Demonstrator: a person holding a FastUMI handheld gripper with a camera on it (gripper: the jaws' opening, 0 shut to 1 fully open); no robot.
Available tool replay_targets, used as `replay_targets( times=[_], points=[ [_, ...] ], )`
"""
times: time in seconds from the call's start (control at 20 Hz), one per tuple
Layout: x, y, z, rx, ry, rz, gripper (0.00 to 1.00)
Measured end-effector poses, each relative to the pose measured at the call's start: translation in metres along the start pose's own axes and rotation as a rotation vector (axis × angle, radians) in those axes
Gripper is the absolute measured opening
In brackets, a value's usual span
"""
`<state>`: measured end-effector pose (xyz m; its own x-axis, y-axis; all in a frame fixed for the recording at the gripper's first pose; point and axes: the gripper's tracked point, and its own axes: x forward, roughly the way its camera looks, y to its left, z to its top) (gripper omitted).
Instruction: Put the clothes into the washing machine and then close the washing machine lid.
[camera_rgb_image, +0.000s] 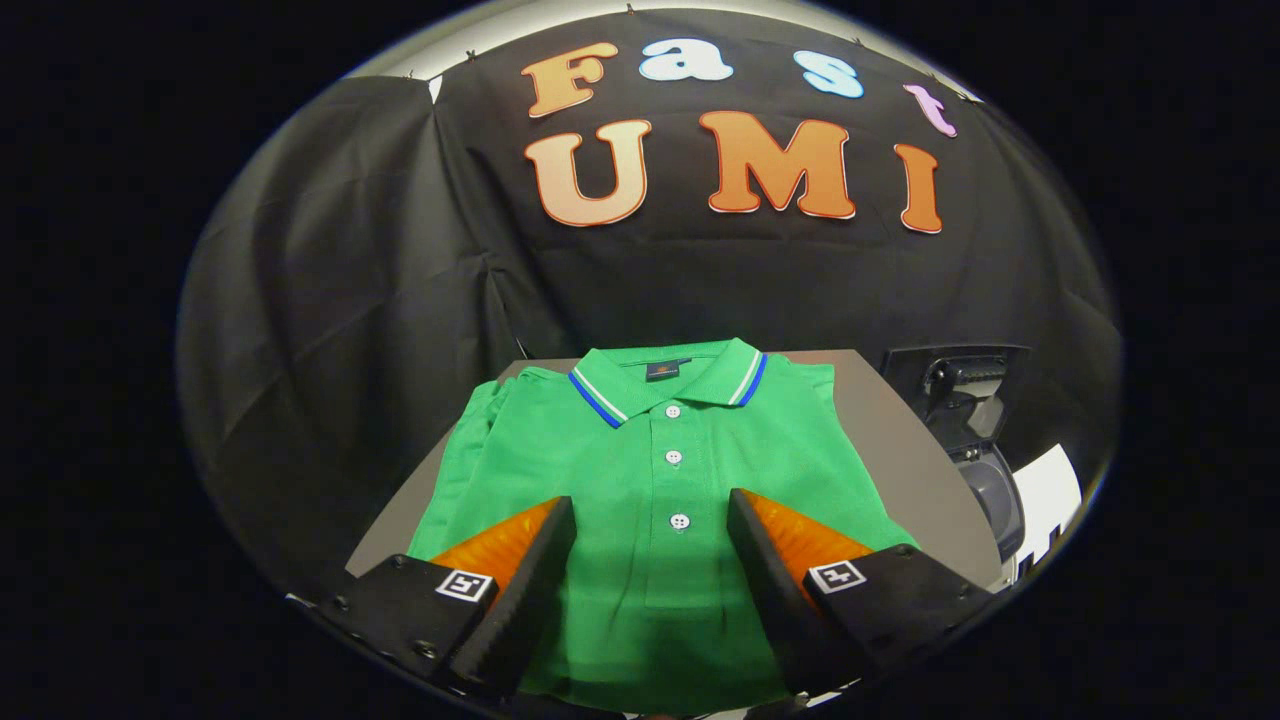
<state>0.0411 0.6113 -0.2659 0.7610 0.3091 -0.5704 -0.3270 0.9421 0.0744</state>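
Since the green polo shirt (660, 470) looks light and limp, the gripper (650, 520), fingers spread above it, should pinch a bunched fold near the placket.

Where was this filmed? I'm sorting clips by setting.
Likely a staged recording booth: black cloth wall, a folded green polo shirt on a small table, washing machine alongside. The open claw hovers over the shirt.

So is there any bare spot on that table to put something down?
Yes. The widest bare strip of table lies between the green shirt and the washing machine. A narrower wedge runs along the shirt's other sleeve. The middle is covered by the shirt, with the open tool over its buttons.
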Motion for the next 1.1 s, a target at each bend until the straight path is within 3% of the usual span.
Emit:
replay_targets(
  times=[0.35,0.45,0.5,0.6,0.85,0.95,1.1],
  points=[
    [-0.001,0.001,-0.002,-0.046,-0.023,0.030,0.92],
    [-0.001,0.001,-0.002,-0.041,-0.017,0.044,0.80],
    [-0.002,0.003,-0.005,-0.049,-0.001,0.067,0.80],
    [0.001,0.009,-0.001,-0.016,-0.025,0.120,0.47],
    [-0.005,0.006,0.003,0.023,-0.048,0.163,0.11],
    [-0.006,0.005,0.007,-0.032,-0.094,0.167,0.10],
    [-0.020,0.002,0.024,0.004,-0.167,0.177,0.10]
  ],
)
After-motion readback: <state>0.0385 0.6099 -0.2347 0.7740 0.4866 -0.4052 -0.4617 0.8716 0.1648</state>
